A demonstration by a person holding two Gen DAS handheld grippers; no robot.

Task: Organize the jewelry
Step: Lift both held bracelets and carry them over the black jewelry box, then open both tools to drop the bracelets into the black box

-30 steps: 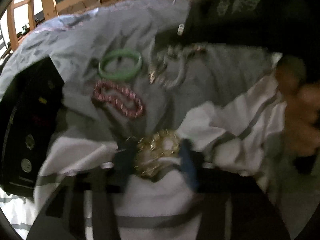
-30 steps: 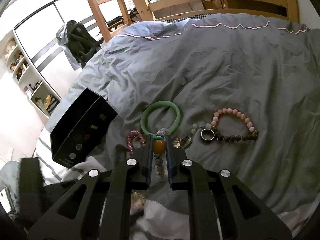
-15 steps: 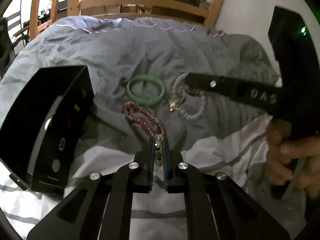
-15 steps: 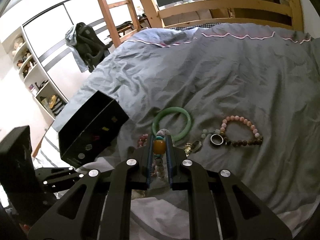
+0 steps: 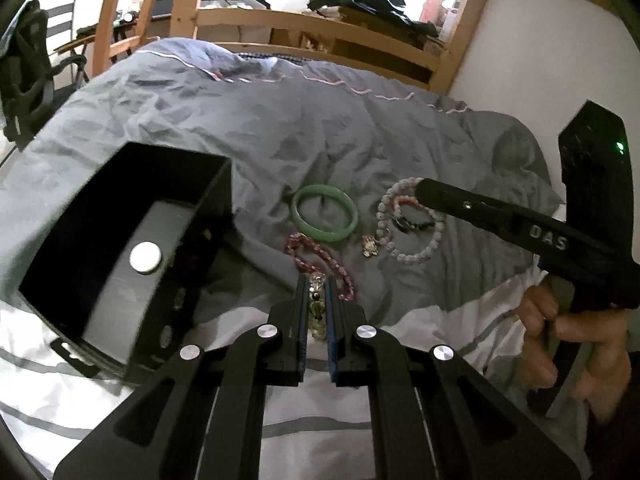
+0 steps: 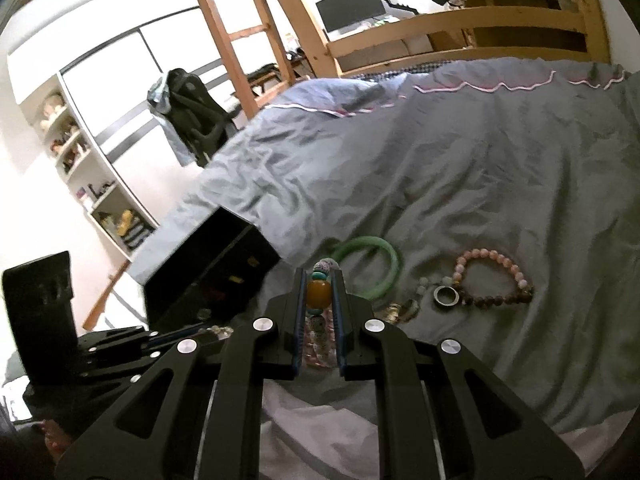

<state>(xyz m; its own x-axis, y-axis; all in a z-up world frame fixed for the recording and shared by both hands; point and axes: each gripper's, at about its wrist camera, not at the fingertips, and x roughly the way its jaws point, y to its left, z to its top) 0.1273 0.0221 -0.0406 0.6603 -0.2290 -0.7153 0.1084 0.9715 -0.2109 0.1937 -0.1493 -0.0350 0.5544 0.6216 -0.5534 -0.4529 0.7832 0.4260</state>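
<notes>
My left gripper (image 5: 316, 280) is shut on a gold and clear beaded bracelet (image 5: 317, 308), held just right of the open black jewelry box (image 5: 132, 256). My right gripper (image 6: 319, 274) is shut on a pale beaded bracelet with an amber bead (image 6: 319, 294); that bracelet hangs from it in the left wrist view (image 5: 394, 236). On the grey duvet lie a green bangle (image 5: 324, 218), a dark pink bead bracelet (image 5: 320, 258), a small gold charm (image 5: 369, 245), a pink bead bracelet (image 6: 494, 276) and a silver ring (image 6: 447, 295).
The box (image 6: 212, 276) stands at the bed's left edge on a white striped sheet (image 5: 432, 320). A wooden bed rail (image 6: 460, 28) and ladder (image 6: 224, 36) stand behind. White shelves (image 6: 80, 184) and a chair with clothes (image 6: 188, 116) are to the left.
My left gripper closed on the gold bracelet and lifted it off the sheet, swinging toward the box. My right gripper rose with the amber-bead bracelet.
</notes>
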